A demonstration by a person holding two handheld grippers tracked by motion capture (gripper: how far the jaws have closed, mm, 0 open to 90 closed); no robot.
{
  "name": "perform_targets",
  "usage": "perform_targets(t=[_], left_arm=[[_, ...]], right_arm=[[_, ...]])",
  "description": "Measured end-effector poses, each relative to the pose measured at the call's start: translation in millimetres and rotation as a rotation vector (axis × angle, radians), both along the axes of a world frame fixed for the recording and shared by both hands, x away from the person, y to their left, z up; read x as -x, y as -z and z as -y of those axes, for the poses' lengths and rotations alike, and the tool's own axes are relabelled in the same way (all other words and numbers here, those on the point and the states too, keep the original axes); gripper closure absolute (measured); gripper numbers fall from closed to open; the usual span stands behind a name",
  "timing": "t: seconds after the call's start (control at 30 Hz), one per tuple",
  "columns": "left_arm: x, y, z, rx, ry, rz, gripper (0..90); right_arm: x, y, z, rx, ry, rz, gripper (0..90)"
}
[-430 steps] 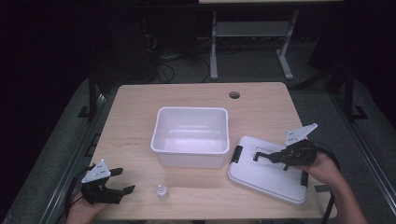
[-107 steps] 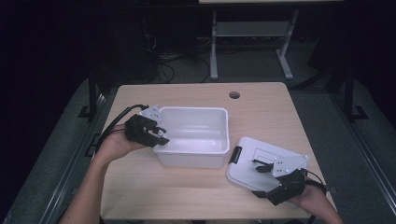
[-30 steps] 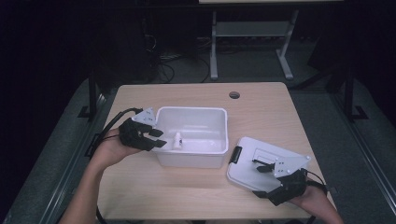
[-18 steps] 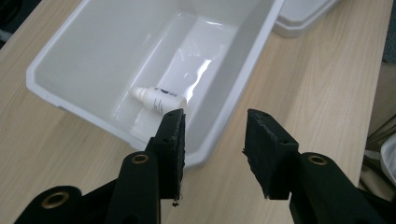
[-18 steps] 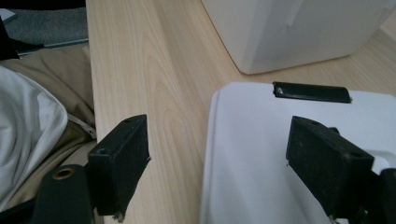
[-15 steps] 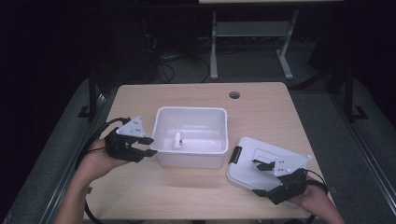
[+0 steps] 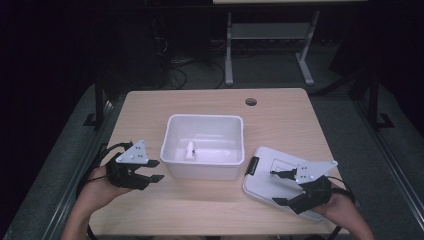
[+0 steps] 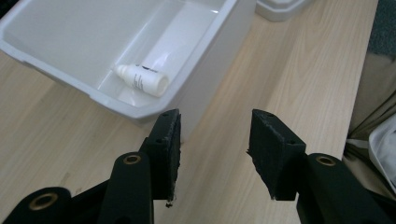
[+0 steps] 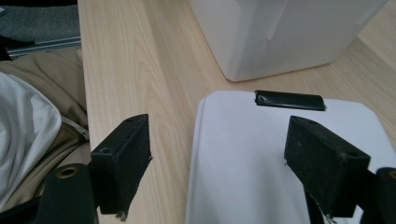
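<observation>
The right claw (image 7: 284,187) is hovering with its jaws spread wide over the near edge of the white lid (image 7: 272,175), which is lying flat on the table (image 7: 210,210) just right of the white bin (image 7: 203,146), its black latch (image 9: 289,100) pointing toward the bin. That makes the right claw the nearer one to the lid. The left claw (image 7: 154,170) is sitting empty with jaws apart, left of the bin. A small white dropper bottle (image 8: 142,80) is lying on its side inside the bin.

Black grippers (image 7: 150,171) (grey triangular plates), ribbed jaws
</observation>
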State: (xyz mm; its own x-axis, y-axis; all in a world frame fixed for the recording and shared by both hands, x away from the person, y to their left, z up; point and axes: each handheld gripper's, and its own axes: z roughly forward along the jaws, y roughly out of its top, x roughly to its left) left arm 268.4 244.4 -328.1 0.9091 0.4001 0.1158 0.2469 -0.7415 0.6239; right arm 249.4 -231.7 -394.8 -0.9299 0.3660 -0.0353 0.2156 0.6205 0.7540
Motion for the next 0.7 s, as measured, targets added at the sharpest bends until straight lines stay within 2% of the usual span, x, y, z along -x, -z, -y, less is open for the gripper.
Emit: perform_targets(t=[0.3,0.43,0.6,0.7], left_arm=[[11.0,17.7,-6.2,0.021,-0.01,0.005,48.2],[13.7,26.0,-8.5,0.027,-0.013,0.001,46.9],[17.3,32.8,-9.8,0.019,-0.018,0.012,45.5],[18.2,38.5,-11.1,0.016,-0.019,0.002,43.2]], right_arm=[[-6.2,-5.9,5.7,0.015,0.021,0.0,22.3],[-11.8,-7.3,7.7,0.026,0.03,-0.014,22.6],[-19.1,-7.6,12.1,0.04,0.052,-0.026,23.5],[-23.6,-6.6,15.0,0.049,0.067,-0.035,26.2]])
